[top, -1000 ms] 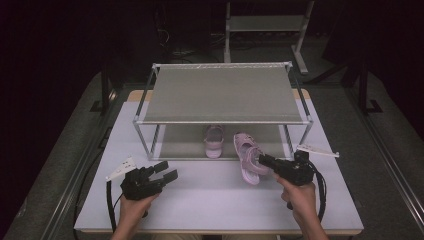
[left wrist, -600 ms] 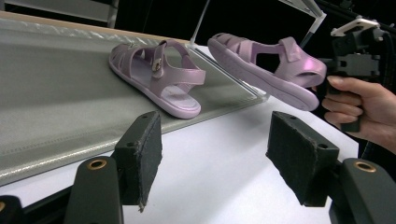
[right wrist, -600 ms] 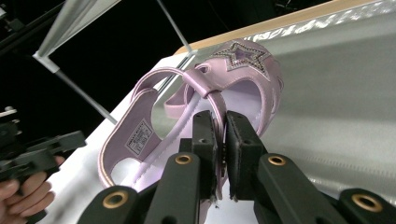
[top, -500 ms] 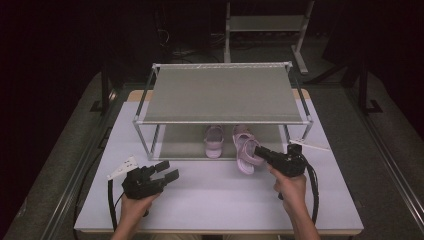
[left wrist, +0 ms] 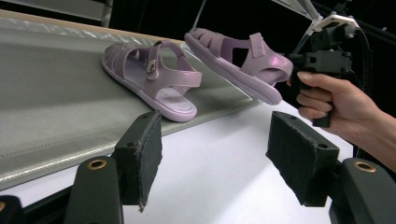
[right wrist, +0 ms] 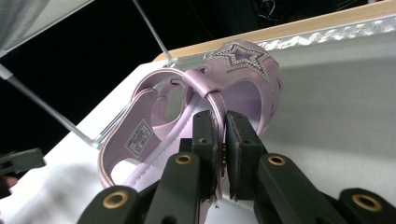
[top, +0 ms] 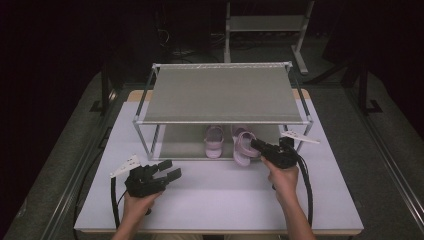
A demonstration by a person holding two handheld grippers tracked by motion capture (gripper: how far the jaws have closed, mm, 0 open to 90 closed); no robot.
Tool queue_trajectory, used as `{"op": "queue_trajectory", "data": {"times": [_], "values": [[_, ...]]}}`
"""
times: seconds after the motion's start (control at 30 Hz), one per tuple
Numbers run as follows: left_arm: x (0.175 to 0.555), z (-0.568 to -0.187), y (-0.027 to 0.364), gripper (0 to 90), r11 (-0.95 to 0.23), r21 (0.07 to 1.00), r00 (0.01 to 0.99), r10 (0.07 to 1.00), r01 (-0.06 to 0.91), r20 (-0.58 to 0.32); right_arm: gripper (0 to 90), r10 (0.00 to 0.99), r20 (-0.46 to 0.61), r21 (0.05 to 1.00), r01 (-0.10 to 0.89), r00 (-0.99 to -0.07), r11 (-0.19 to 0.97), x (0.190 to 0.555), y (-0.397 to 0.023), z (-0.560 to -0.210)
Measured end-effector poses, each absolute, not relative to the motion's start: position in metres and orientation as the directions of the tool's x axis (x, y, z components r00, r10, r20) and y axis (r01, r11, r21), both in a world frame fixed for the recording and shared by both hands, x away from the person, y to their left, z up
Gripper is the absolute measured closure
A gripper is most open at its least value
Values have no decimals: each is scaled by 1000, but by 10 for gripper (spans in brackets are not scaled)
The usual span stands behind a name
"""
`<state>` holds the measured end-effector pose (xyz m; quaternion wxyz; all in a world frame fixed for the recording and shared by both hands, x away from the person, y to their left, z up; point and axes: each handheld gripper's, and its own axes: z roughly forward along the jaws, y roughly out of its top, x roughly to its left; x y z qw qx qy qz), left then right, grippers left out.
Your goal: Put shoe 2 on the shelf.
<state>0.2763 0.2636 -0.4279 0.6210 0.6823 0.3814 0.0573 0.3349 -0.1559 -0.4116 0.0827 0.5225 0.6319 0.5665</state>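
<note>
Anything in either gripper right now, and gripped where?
The right gripper pinches the heel strap of a pink sandal, lifted at the shelf's edge. The left gripper is open, holding nothing.

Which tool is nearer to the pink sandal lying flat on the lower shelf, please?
Right. The right tool, clamped on the other sandal, is just beside the flat sandal; the left tool sits farther back on the table, open.

sandal [right wrist: 196, 121] insole label, print unreadable
</note>
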Motion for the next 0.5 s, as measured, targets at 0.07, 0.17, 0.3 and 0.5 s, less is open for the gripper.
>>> {"op": "queue_trajectory", "data": {"times": [0.07,0.17,0.3,0.5], "values": [[276,-427,264,352,66,892,703,591,447,-396,823,757,480,807,561,-443,-184,341,-152,-415],[275,-427,265,352,71,892,701,592,446,-398,823,763,479,804,566,-435,-182,343,-150,-418],[275,-428,267,352,74,890,698,592,450,-402,824,773,480,797,575,-415,-186,350,-148,-424],[273,-429,266,352,78,888,697,590,454,-408,824,799,455,798,579,-392,-170,361,-142,-430]]}}
